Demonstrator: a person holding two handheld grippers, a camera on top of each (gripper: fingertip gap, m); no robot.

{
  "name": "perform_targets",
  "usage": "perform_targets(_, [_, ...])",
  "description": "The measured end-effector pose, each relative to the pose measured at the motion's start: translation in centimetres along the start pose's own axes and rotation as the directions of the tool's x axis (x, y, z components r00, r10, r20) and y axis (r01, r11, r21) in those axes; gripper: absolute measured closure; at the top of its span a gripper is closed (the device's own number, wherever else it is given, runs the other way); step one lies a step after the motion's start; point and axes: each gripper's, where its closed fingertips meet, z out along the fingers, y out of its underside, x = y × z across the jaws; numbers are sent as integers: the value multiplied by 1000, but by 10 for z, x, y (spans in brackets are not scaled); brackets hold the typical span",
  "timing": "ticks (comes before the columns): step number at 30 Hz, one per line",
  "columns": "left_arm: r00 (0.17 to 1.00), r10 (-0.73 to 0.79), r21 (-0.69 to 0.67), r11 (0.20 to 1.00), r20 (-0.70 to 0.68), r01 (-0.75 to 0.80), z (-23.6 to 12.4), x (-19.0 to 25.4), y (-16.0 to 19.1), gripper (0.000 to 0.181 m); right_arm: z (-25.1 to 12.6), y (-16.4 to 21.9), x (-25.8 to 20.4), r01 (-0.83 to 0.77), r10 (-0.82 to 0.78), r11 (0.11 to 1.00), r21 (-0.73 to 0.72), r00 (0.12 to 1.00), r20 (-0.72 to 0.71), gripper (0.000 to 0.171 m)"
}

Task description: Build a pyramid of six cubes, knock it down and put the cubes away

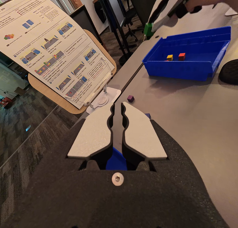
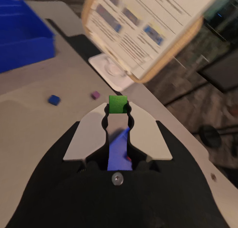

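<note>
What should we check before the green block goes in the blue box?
1. Green cube gripped by the right tool: ok.
2. Blue bin has free floor beside the yellow cube and red cube: ok.
3. Right tool above the bin: not ok, off to its side.
4. Left tool empty: ok.
5. Mat cleared: not ok; purple cube and blue cube remain.

My left gripper hangs nearly closed and empty near the purple cube; yellow cube and red cube sit in the blue bin
</note>
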Motion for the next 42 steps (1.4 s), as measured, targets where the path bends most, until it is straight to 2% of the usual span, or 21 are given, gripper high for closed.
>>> perform_targets(2, [1000, 4, 2, 1000, 0, -4, 0, 1, -1, 173, -10, 36, 40, -81, 70, 993, -92, 991, -110, 143])
perform_targets(4, [1000, 6, 5, 1000, -3, -6, 0, 3, -2, 173, -8, 83, 58, -184, 159, 966, -183, 977, -145, 143])
perform_targets(7, [1000, 9, 0, 1000, -10, -9, 1, 5, -3, 173, 9, 164, 60, -271, 227, 907, -322, 959, -169, 143])
perform_targets(10, [1000, 13, -7, 1000, -14, -13, 2, 7, -2, 172, 28, 230, 39, -314, 288, 840, -442, 949, -128, 142])
perform_targets(13, [1000, 7, -7, 1000, -12, -7, 2, 6, -1, 172, 39, 262, 23, -310, 298, 812, -494, 949, -106, 142])
perform_targets(18, [1000, -2, -7, 1000, -7, 2, 1, 3, 0, 172, 46, 277, 12, -322, 324, 785, -529, 942, -92, 142])
perform_targets(23, [1000, -1, -4, 1000, -8, 1, 0, 4, 0, 173, 47, 283, 10, -320, 323, 771, -551, 942, -95, 141])
perform_targets(26, [1000, 0, -4, 1000, -6, 0, -1, 3, 0, 173, 43, 275, 14, -324, 312, 789, -522, 943, -113, 131])
perform_targets(28, [1000, -3, 4, 1000, -2, 3, -2, 2, -1, 173, 33, 246, 24, -312, 273, 835, -453, 950, -151, 128])
perform_targets(31, [1000, -4, 17, 1000, -2, 4, -2, 2, -5, 173, 18, 151, 22, -220, 185, 948, -231, 969, -162, 129])
perform_targets(34, [1000, 0, 5, 1000, -5, 0, 1, 4, -3, 172, 29, 56, -36, -72, 74, 994, -76, 997, 20, 131])
perform_targets(36, [1000, 5, -12, 1000, -4, -5, 3, 5, -1, 172, 52, 27, -97, 76, -58, 995, -71, 971, 231, 124])
perform_targets(39, [1000, 12, -35, 999, -4, -12, 4, 7, 3, 172, 90, 28, -180, 355, -308, 935, -6, 819, 484, 123])
perform_targets(42, [1000, 21, -36, 999, -12, -21, 2, 10, 3, 172, 130, 56, -216, 578, -488, 816, 11, 678, 550, 122])
